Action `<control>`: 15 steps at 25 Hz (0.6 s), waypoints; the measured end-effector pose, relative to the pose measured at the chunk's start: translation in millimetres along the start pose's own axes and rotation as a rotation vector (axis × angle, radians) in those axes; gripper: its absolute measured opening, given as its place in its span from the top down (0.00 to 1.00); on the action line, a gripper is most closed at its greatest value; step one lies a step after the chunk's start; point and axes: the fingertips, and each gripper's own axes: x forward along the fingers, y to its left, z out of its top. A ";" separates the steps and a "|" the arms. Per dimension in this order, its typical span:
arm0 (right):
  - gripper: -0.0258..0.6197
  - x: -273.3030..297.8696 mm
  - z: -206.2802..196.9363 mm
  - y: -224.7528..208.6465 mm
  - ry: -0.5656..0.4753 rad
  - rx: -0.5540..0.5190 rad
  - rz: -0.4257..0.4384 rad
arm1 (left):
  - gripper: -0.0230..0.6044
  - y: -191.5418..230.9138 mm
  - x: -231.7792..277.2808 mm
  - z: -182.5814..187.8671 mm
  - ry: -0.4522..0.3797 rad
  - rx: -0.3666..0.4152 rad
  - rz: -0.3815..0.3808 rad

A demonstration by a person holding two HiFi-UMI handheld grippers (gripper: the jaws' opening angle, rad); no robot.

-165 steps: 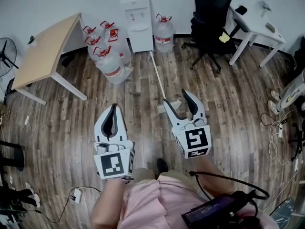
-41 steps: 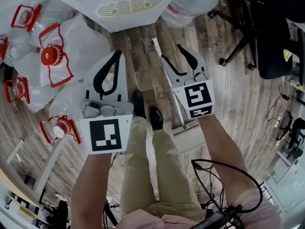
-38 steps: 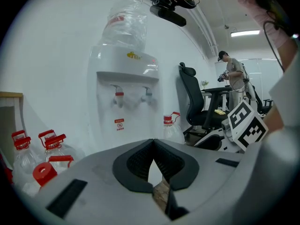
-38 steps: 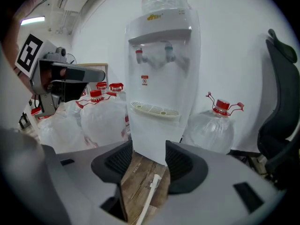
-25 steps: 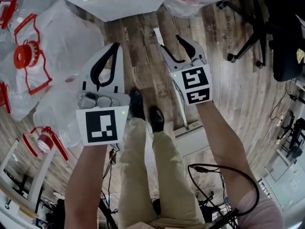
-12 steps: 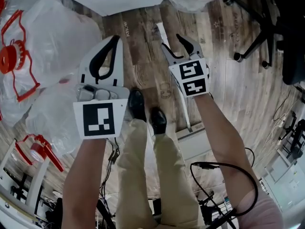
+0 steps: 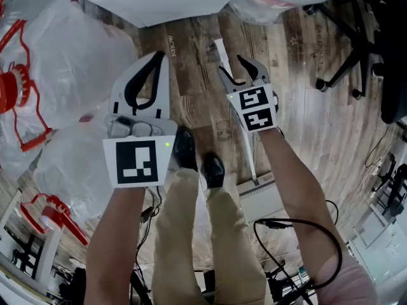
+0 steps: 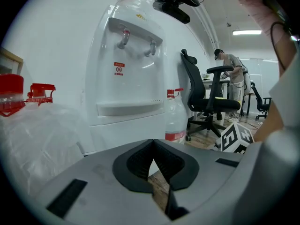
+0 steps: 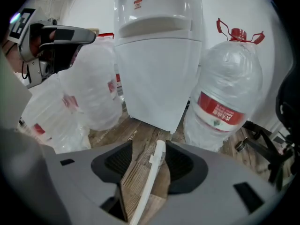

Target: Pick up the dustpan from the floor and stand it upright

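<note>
The dustpan lies on the wood floor: its long white handle runs from near the water dispenser back to the grey pan by my feet. My right gripper is open and low over the handle's far end. In the right gripper view the handle lies between the two parted jaws, apart from both pads. My left gripper hangs to the left of it, shut with nothing in it. Its tips meet in the left gripper view.
A white water dispenser stands straight ahead, with a big water bottle to its right and bagged bottles to its left. An office chair is at the right. My shoes and cables are below.
The right gripper has gone forward and down toward the handle's end and looks smaller. The left gripper stayed shut and rose slightly. The view has shifted a little.
</note>
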 end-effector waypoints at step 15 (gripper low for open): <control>0.62 68.6 -37.3 -9.5 0.064 -0.011 -0.007 | 0.94 13.0 24.1 -42.3 -0.003 -0.002 0.003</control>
